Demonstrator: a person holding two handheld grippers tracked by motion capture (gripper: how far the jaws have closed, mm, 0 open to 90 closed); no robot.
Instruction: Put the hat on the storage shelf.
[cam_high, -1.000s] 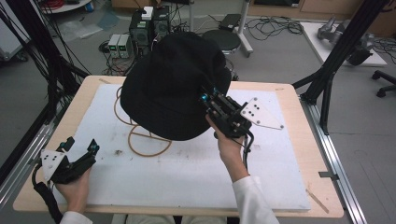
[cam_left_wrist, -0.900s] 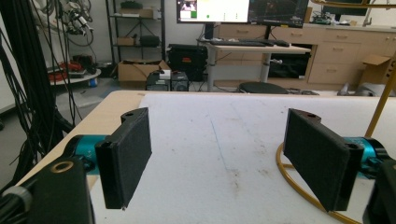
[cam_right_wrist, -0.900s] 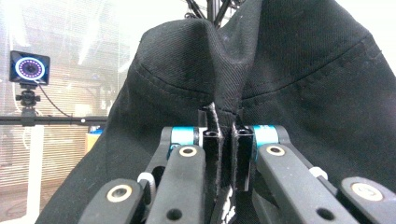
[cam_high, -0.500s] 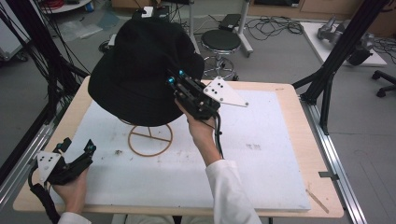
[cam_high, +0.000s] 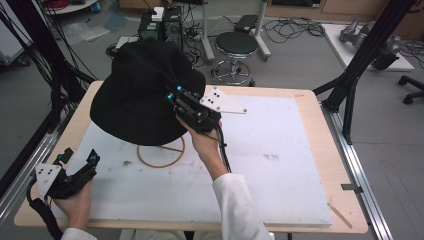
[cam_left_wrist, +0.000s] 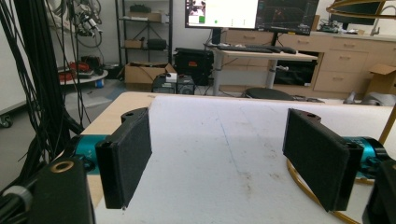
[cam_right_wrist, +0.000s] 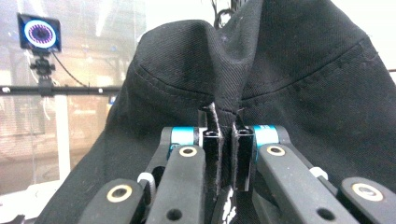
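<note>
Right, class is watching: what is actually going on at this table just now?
A person works with a gripper in each hand. The right gripper is shut on the brim of a black hat and holds it up above a wire ring stand on the white board. The left gripper rests open near the table's front left corner, holding nothing.
</note>
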